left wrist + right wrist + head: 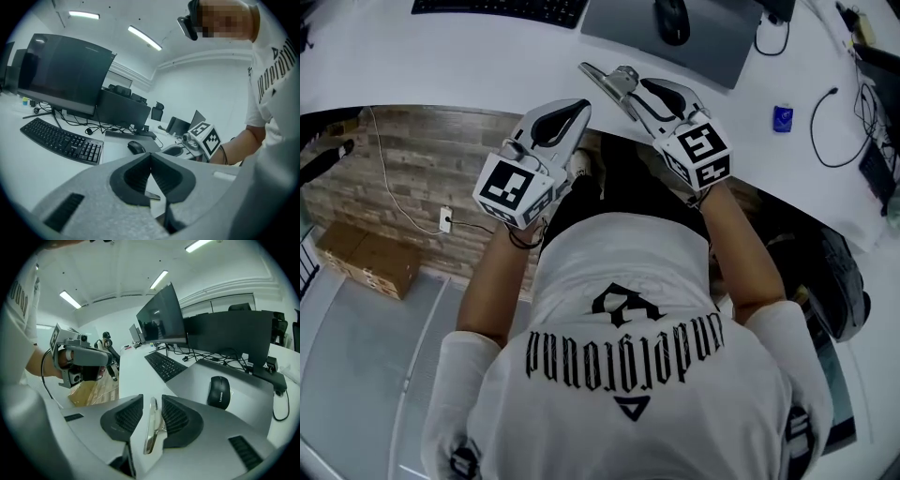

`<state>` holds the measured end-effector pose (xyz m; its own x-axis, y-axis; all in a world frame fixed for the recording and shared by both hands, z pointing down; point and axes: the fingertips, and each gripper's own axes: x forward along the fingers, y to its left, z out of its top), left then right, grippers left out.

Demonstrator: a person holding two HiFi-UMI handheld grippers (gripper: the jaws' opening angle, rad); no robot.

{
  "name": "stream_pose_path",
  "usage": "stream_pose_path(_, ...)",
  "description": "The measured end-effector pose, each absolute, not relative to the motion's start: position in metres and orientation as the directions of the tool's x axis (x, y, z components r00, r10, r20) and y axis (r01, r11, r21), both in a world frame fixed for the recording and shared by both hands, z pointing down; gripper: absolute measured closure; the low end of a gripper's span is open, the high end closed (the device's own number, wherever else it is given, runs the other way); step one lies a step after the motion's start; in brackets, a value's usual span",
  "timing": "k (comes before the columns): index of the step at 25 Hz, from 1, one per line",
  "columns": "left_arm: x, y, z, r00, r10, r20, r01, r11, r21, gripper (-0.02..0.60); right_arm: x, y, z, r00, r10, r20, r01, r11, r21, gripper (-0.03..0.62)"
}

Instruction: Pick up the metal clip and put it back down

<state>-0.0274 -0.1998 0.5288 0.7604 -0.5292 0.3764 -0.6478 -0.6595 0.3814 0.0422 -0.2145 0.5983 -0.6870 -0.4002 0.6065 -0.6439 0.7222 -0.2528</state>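
Two grippers were held near the edge of the white desk [441,75]. The right gripper [628,86] was squeezed on the metal clip [602,77]. In the right gripper view the clip [151,427] stood on its thin side between the two dark pads [129,416]. Its shiny end poked out past the tips, over the desk. It looked lifted off the desk, but I could not tell that for sure. The grip on the flat sides was probably meant to stop the clip from sliding out. I think the pick-up part was done and the putting down was left to do.

The left gripper [577,114] had its jaws pressed together with nothing between them. It sat just beside the right one, near the person's body, and it did not touch the clip. It likely waited there to stay out of the way.

Farther back on the desk were a keyboard [502,9] and a mouse [672,19] on a grey mat [712,56], well apart from the clip.

One cardboard box [370,258] sat on the floor under the desk. Its top looked shut, so what was inside could not be seen.
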Motion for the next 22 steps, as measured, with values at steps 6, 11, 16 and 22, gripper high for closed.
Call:
stream_pose_path(6, -0.032, -0.203, 0.558, 0.775, -0.500, 0.386, -0.631, -0.654, 0.418, 0.569, 0.042, -0.217, 0.644, -0.671, -0.349, 0.654, -0.642, 0.715, -0.277, 0.503)
stream_pose_path(11, -0.028, -0.208, 0.577, 0.784, -0.479, 0.395, -0.618, -0.659, 0.428, 0.569, 0.038, -0.219, 0.671, -0.670, -0.323, 0.668, -0.632, 0.721, -0.285, 0.503)
stream_pose_path(16, -0.026, -0.204, 0.588, 0.782, -0.470, 0.410, -0.622, -0.638, 0.454, 0.569, 0.036, -0.222, 0.684, -0.656, -0.318, 0.684, -0.638, 0.718, -0.278, 0.503)
stream_pose_path(22, -0.029, -0.200, 0.594, 0.775, -0.471, 0.421, -0.630, -0.621, 0.466, 0.569, 0.032, -0.227, 0.692, -0.644, -0.313, 0.698, -0.633, 0.730, -0.257, 0.517)
